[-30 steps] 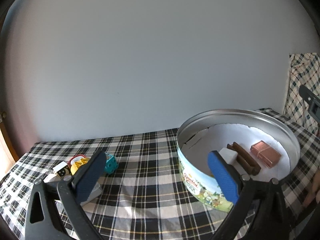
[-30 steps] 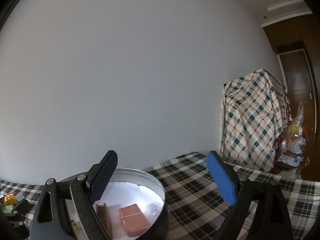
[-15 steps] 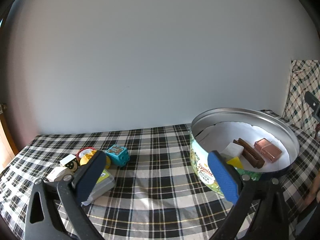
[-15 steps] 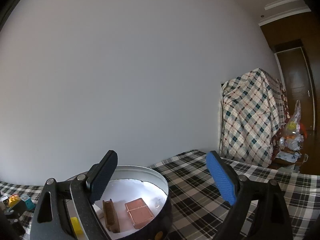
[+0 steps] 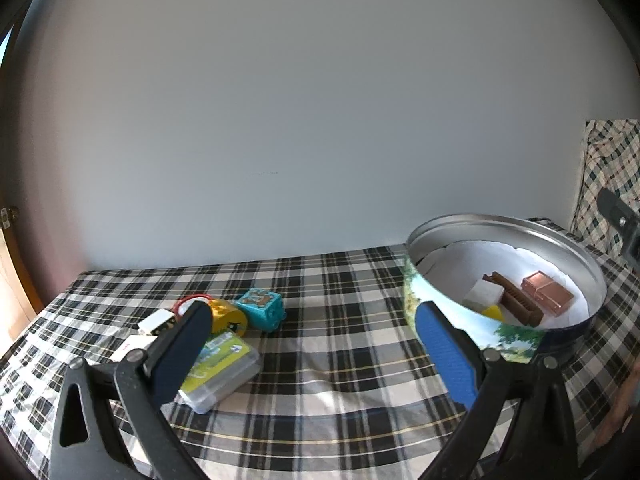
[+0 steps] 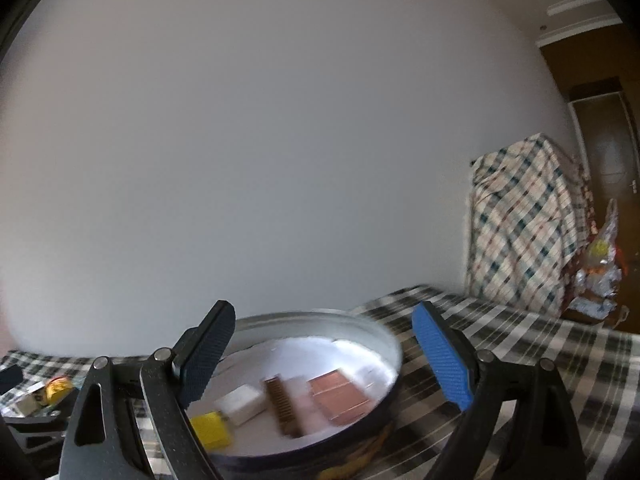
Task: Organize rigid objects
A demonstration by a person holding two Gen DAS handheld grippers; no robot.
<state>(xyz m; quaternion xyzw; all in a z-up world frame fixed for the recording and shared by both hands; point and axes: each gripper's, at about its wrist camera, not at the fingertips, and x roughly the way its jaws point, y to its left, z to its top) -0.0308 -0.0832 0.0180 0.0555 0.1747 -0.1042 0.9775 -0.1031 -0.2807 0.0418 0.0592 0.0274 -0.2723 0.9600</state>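
Observation:
A round cookie tin (image 5: 452,316) (image 6: 390,344) stands on the checked tablecloth and holds a brown comb (image 5: 514,300) (image 6: 282,404), a copper-coloured box (image 5: 546,298) (image 6: 340,398), a white block (image 5: 482,294) (image 6: 240,402) and a yellow piece (image 5: 492,312) (image 6: 210,428). Left of the tin lie a teal cube (image 5: 262,308), a yellow toy block (image 5: 226,318), a clear case with a green label (image 5: 220,368) and small white pieces (image 5: 154,320). My left gripper (image 5: 308,344) is open above the cloth between the toys and the tin. My right gripper (image 6: 324,354) is open and empty, over the tin's near side.
A plain wall runs behind the table. A checked cloth draped over furniture (image 6: 524,224) stands to the right, with a dark door (image 6: 608,148) and a bag of items (image 6: 596,276) beyond. The right gripper's body (image 5: 618,216) shows at the right edge of the left wrist view.
The left view has slid left: the tin now sits further right and the toys and clear case have come into fuller view. The right view has shifted so the tin lies centred under its fingers.

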